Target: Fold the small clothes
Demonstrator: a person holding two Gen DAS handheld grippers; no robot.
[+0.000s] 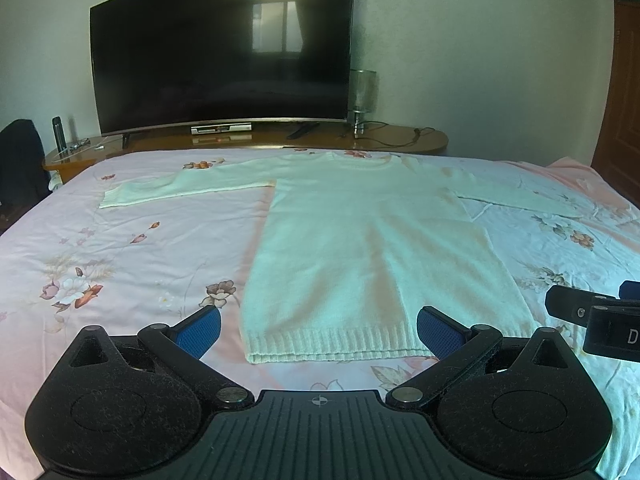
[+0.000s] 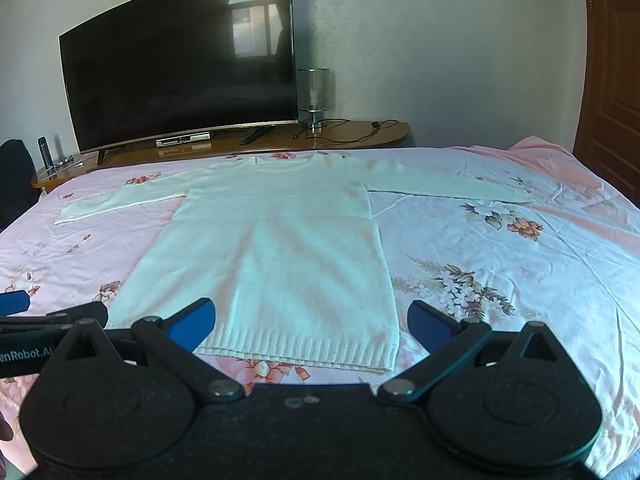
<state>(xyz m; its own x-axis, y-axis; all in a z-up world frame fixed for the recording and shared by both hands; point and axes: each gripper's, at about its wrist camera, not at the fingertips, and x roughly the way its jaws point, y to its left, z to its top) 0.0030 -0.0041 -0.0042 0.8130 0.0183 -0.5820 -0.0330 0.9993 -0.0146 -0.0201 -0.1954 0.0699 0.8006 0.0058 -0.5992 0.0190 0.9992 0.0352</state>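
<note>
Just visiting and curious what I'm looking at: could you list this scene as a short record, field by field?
Surface: bed with floral sheet
Garment: white sweater, laid flat, sleeves spread, hem nearest the cameras
Left gripper: open, fingers empty, above hem
Right gripper: open, empty, above hem
Background: television, lamp, wooden stand
Folding: not begun

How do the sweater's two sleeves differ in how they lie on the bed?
The left sleeve lies nearly straight out over pink sheet, its cuff squared off; the right sleeve slopes slightly toward the near edge and rests on paler, creased sheet. In the left wrist view the right sleeve's cuff looks faint against the bedsheet, while the left cuff stands out clearly. Both are flat, unfolded and spread away from the sweater body.
</note>
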